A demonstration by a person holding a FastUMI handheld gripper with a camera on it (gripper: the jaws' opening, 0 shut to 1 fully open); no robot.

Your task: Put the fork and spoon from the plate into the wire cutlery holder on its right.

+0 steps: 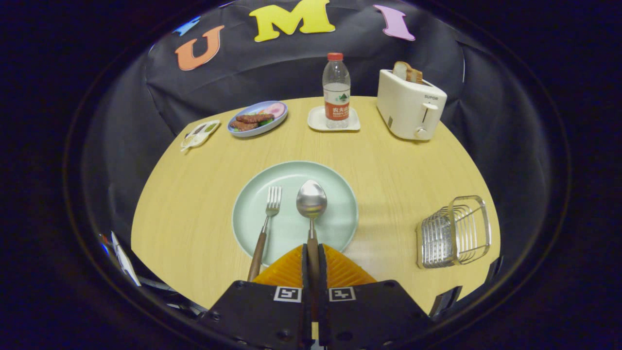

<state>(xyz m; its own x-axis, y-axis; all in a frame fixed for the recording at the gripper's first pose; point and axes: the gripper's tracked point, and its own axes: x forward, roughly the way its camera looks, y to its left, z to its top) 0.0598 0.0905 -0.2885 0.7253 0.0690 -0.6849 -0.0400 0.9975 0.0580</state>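
Spoon (311, 204) handle gripped by tongs (313, 255) over plate (340, 194) on wooden table (194, 204).

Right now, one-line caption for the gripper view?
Gripper shut on the spoon handle over the green plate; fork beside it, wire cutlery holder to the right.

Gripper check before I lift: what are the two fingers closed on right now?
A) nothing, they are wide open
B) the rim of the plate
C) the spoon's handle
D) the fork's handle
C: the gripper has its fingers pressed on both sides of the brown handle of the spoon, whose bowl lies on the plate; the fork lies free just beside them.
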